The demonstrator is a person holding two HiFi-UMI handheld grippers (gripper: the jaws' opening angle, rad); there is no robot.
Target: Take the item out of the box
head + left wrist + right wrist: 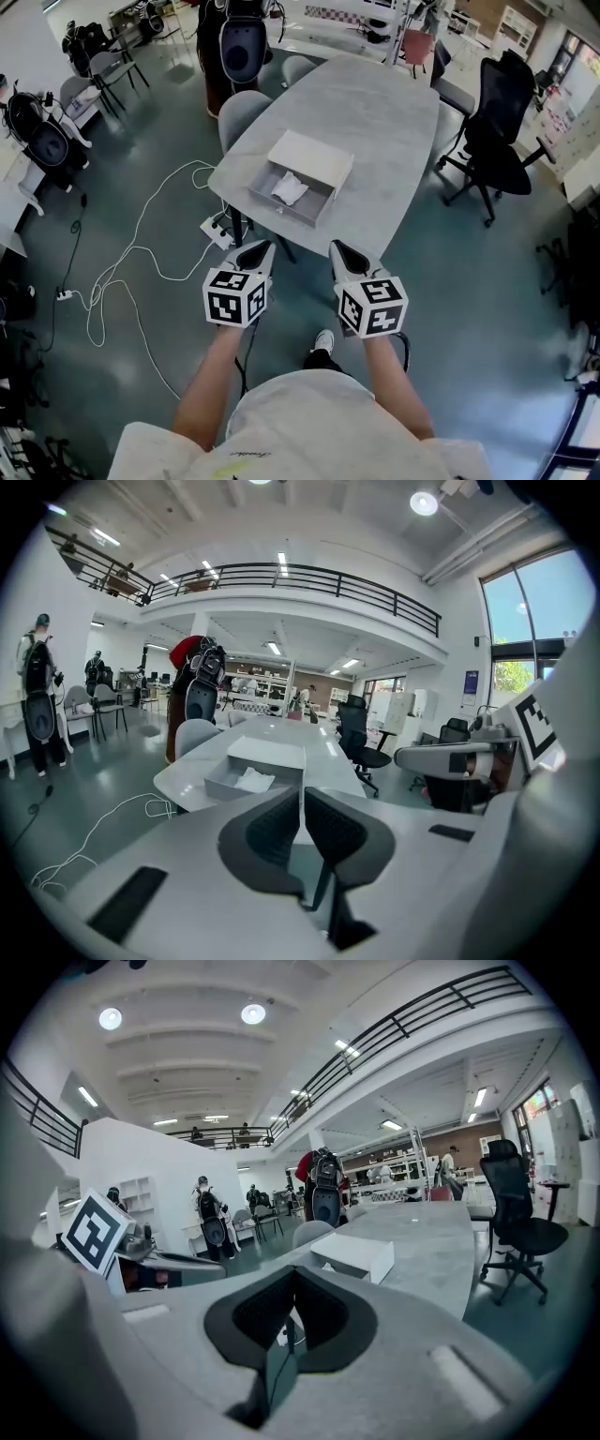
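Box: a pale grey cardboard drawer box (314, 156) lies on the near end of a grey, stone-look oval table (380, 103). Its shallow tray is slid partway out of the sleeve, open side up, on the side toward me.
Box contents: a crumpled white item (289, 188) lies in the open tray, touching the tray floor. My left gripper view shows it in the tray too (253, 780).
Left gripper: my left gripper (255, 251) hangs in the air short of the table's near edge and points at the box (267, 755). Its jaws are together with only a thin slit between them and nothing in it.
Right gripper: my right gripper (345, 253) is just beside the left one at the same height, also short of the table. Its jaws are pressed together on nothing, and the box sleeve (356, 1253) shows beyond them.
Between me and the box: the table's near rim and a strip of bare tabletop.
Floor: a loose white cable (141, 246) loops over the dark green floor (141, 169) to a white power strip (217, 231) under the table's near left corner.
Seating: a grey padded chair (242, 112) stands at the table's left side, near the box. A black wheeled office chair (497, 141) stands off the right side, well apart from the box.
Background: a person carrying a black backpack (37, 688) stands far to the left.
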